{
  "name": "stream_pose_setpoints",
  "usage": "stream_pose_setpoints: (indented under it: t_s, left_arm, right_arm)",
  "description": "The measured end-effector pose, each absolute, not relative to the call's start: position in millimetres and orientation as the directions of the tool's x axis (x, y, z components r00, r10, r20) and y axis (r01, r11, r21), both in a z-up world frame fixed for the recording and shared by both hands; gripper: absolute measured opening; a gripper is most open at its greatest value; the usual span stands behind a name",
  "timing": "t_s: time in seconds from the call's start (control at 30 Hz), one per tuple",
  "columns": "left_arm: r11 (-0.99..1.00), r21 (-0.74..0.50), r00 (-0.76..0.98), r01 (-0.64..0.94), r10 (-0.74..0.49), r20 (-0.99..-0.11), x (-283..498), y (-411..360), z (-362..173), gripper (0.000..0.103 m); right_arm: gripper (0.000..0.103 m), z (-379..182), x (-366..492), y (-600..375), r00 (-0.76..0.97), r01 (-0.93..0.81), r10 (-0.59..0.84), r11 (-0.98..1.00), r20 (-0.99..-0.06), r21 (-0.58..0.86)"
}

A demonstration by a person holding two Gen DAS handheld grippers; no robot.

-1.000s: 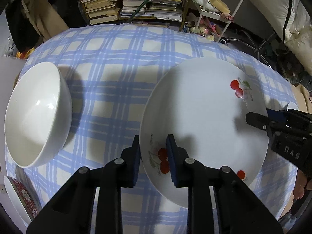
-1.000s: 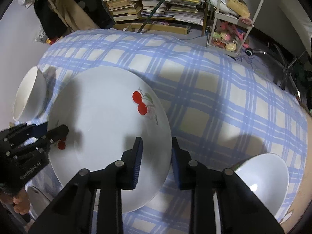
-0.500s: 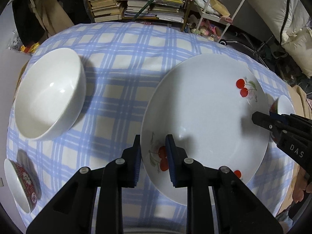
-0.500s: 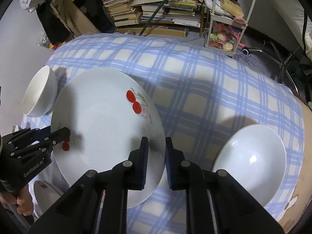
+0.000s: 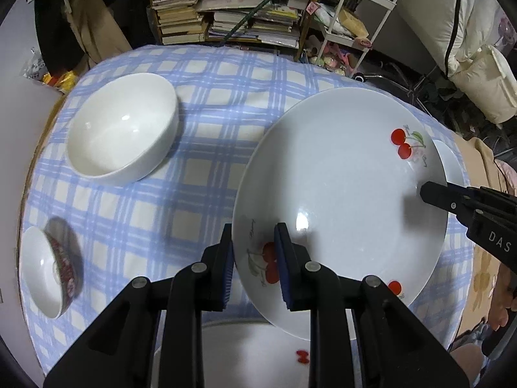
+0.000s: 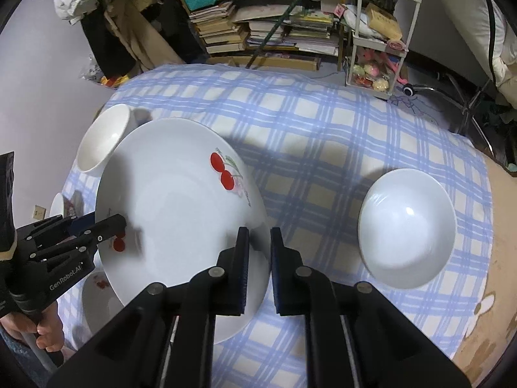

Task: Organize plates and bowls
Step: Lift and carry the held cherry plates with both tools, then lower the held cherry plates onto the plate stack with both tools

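In the left wrist view, a small bowl with a red patterned outside (image 5: 56, 274) sits at the lower left of the frame on the blue checked tablecloth (image 5: 206, 148), and a larger white bowl (image 5: 122, 127) stands in the upper left, well apart from it. The left gripper (image 5: 253, 242) at lower centre has its jaws pinched onto the near rim of the cherry plate (image 5: 342, 200), one pad under the rim and one on top beside a cherry print. The plate fills the middle and right of the frame and is tilted, and part of another plate (image 5: 258, 352) shows beneath it at the bottom edge. At the right edge the right gripper (image 5: 433, 190) grips the opposite rim. In the right wrist view the plate lies at centre left, the right gripper (image 6: 259, 236) narrowed onto its rim at lower centre, and a plain white bowl (image 6: 407, 229) sits on the cloth at the right.
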State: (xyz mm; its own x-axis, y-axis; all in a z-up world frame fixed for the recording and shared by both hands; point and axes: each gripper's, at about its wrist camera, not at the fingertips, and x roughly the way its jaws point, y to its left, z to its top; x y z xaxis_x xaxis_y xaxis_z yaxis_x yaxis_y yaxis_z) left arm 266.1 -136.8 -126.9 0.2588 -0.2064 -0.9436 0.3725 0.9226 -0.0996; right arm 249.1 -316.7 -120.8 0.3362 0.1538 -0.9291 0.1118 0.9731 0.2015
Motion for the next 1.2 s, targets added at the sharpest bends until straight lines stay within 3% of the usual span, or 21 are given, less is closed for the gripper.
stream_pose_setpoints:
  t_s: [0.7, 1.2]
  left_arm:
    - [0.961, -0.042, 0.282, 0.274, -0.122, -0.952, 205, -60, -112, 0.023]
    - [0.976, -0.084, 0.212, 0.202, -0.128, -0.969, 170, -16, -152, 0.024]
  right_arm:
    - [0.014, -121, 190, -242, 0.281, 0.021, 0.254, 0.962, -0.925, 0.271]
    - [0.014, -152, 162, -202, 0.259, -0.036, 0.274, 0.961, -0.926, 0.274]
